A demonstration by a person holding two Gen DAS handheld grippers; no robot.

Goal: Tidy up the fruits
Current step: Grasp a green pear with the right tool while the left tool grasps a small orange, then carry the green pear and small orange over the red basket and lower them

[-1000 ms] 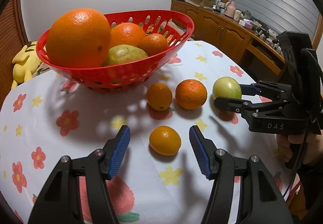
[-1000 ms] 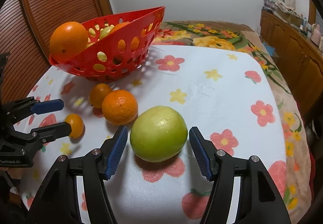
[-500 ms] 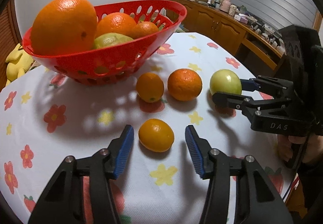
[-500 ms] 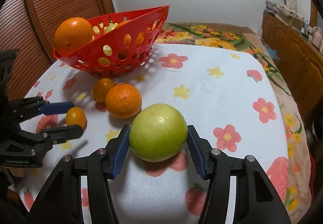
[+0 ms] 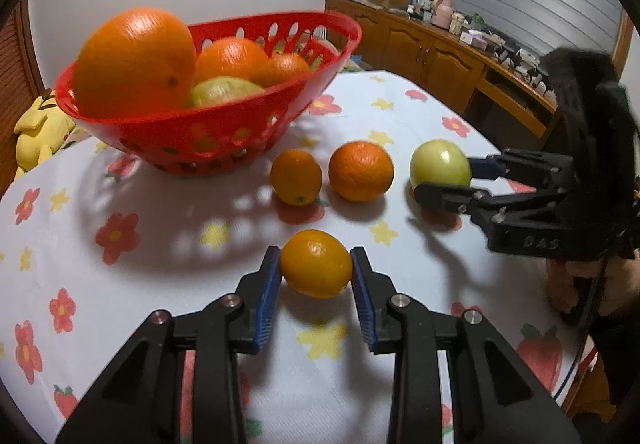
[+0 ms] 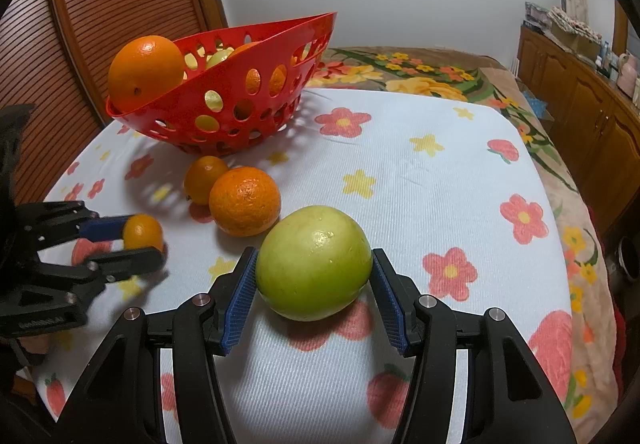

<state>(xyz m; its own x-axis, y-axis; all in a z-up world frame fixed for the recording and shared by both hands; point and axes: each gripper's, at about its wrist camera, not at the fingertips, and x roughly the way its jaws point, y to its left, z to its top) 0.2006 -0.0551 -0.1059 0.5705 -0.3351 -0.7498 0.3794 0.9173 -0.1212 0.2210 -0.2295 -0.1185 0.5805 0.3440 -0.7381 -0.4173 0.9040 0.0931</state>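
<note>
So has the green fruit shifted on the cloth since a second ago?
No. In the right wrist view the green fruit still sits over the same red flower print, just right of the big orange; only the right claw has closed on it.

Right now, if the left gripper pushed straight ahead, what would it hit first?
Its left gripper is already shut on the small orange; beyond that, probably the tablecloth, since it points downward, short of the two oranges.

Our right claw (image 6: 314,284) clamped on the green fruit (image 6: 314,262), red basket (image 6: 240,92) at eleven o'clock, our left claw (image 6: 136,244) at nine o'clock gripping a small orange (image 6: 142,231)
</note>
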